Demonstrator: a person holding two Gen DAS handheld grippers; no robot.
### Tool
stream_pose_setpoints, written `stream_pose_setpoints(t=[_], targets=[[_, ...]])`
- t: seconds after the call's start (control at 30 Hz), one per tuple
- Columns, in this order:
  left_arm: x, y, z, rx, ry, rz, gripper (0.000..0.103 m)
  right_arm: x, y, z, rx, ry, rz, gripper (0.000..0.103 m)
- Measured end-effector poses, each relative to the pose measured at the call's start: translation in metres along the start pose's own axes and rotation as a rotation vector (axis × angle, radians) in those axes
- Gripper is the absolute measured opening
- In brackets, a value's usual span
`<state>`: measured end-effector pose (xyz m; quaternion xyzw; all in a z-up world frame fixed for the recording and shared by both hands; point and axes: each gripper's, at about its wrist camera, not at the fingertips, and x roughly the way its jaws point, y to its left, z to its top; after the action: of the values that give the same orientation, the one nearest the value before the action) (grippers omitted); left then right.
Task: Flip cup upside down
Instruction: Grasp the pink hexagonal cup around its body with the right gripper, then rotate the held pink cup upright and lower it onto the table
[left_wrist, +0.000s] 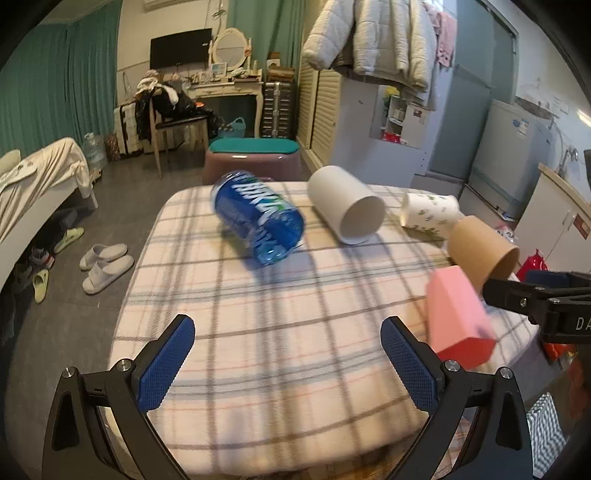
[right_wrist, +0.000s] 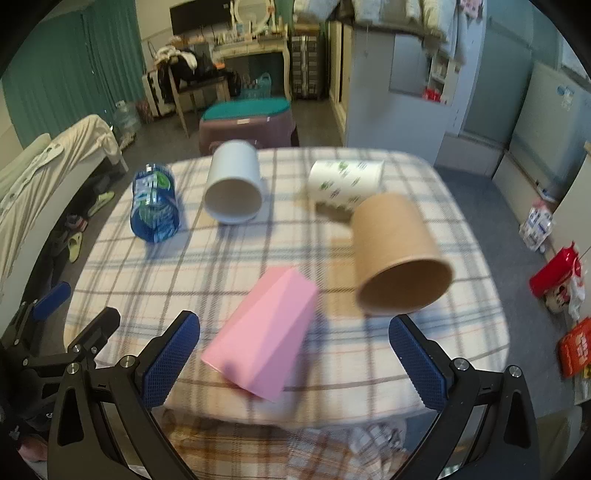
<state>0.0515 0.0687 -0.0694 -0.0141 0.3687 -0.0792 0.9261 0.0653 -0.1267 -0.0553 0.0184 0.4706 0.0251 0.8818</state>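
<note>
Approach step: both grippers' jaws were spread, nothing held.
Pink cup (right_wrist: 263, 334) lay on its side near the right gripper (right_wrist: 294, 349), on desk (right_wrist: 461, 332); next move, I think: close on it & turn.

My right gripper (right_wrist: 293, 363) hung wide apart; a pink cup (right_wrist: 264, 332) lay on its side between my fingers (right_wrist: 170, 360), a brown cup (right_wrist: 397, 258) beyond the right one.

Five cups lying on their sides on the plaid tablecloth (right_wrist: 258, 240).
Pink cup (right_wrist: 260, 341) nearest its front edge; brown (right_wrist: 397, 258), patterned (right_wrist: 345, 181), white (right_wrist: 234, 184), blue (transparent) (right_wrist: 153, 205) behind.
</note>
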Motion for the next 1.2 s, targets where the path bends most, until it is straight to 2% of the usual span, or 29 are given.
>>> stream_pose_setpoints(t=[0.27,0.47,0.6,0.67,0.77,0.83,1.03,1.2], targets=[[0.019,0.025,0.002,-0.064,0.021,-0.019,0.103,0.045,0.009,0.021,0.037,0.127,0.007,0.102],[0.034,0.038,0.0,-0.101,0.045,-0.027,0.103,0.077,0.001,0.026,0.112,0.252,0.042,0.093],[0.041,0.044,-0.003,-0.126,0.059,-0.034,0.103,0.086,-0.002,0.026,0.144,0.283,0.082,0.088],[0.043,0.045,-0.004,-0.132,0.066,-0.036,0.103,0.089,-0.005,0.028,0.159,0.29,0.084,0.083],[0.043,0.046,-0.005,-0.13,0.067,-0.038,0.103,0.09,-0.01,0.032,0.168,0.293,0.085,0.067],[0.043,0.046,-0.005,-0.132,0.068,-0.037,0.103,0.087,-0.01,0.034,0.163,0.282,0.091,0.06],[0.038,0.045,-0.005,-0.134,0.068,-0.027,0.103,0.074,-0.002,0.034,0.104,0.246,0.11,0.059],[0.03,0.039,-0.002,-0.123,0.061,-0.02,0.103,0.05,0.008,0.035,0.024,0.152,0.125,0.059]])
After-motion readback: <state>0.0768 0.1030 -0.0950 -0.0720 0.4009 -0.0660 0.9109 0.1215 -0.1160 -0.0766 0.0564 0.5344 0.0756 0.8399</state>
